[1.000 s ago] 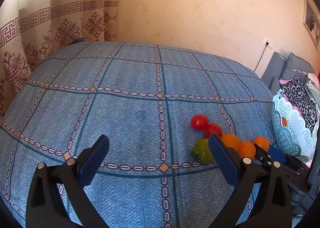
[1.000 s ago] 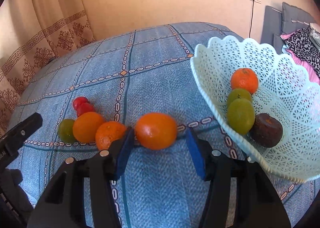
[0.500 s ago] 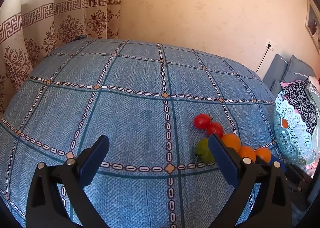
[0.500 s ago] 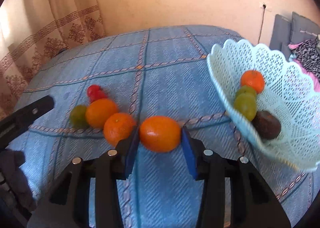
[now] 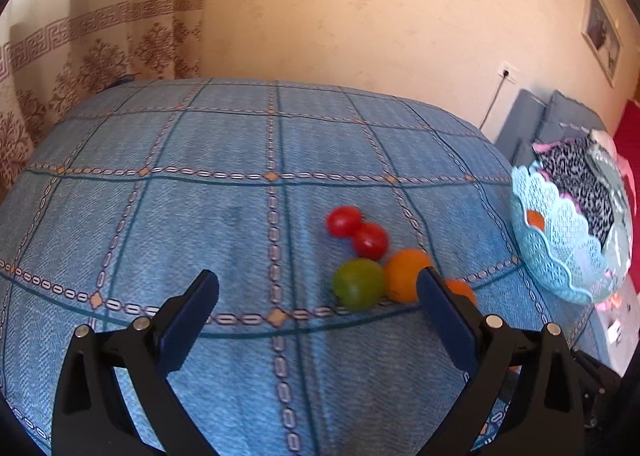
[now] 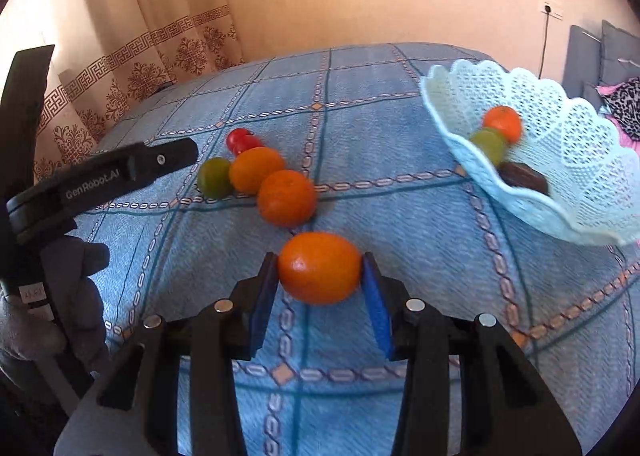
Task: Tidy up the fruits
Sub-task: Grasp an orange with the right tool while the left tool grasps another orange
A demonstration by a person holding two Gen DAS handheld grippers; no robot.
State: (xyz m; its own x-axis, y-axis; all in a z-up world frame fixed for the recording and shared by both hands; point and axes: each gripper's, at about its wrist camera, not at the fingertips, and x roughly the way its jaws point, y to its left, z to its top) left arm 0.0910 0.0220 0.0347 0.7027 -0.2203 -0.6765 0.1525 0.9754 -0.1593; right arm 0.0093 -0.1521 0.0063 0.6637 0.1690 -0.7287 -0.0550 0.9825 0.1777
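1. The basket on the blue bedspread holds an orange, a green fruit and a dark fruit.
2. The right gripper pinches an orange above the bedspread, left of the basket.
3. The left gripper is spread wide, holding nothing.

Each gripper, left gripper and right gripper, has a black frame with round silver fasteners and two flat blue pads. White "GenRobot.AI" lettering marks the left gripper's side. A grey glove covers the hand.
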